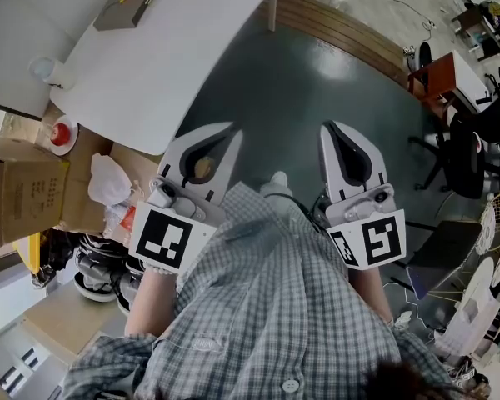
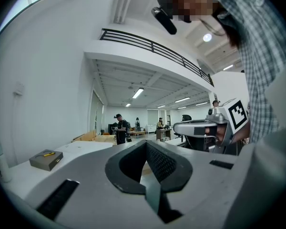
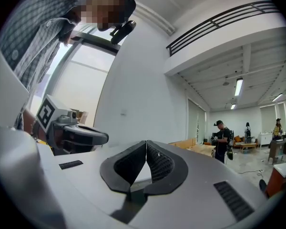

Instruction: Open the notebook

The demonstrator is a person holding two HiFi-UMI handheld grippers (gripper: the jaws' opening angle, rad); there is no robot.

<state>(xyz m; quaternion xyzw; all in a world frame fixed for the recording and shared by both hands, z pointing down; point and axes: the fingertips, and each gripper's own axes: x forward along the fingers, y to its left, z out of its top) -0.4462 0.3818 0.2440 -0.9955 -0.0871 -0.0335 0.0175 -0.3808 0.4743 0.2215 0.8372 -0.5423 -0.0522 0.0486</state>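
- Notebook [image 1: 127, 3]: grey, closed, with a yellow pen-like item [image 2: 48, 153] on its cover. It lies on the white tabletop [image 1: 175, 48], far left, well apart from both grippers.
- Left gripper [image 1: 224, 132]: fingers clenched together, nothing between them.
- Right gripper [image 1: 330, 128]: fingers likewise clenched, empty.
- Step in hand, as judged: the approach.
- Handling advice: reach the tabletop, part one gripper's fingers, catch the cover's free edge, and steady the book with the other gripper. The yellow item may slide off.

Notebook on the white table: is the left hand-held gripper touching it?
Apart. The head view shows the left hand-held gripper over the floor, far from the notebook.
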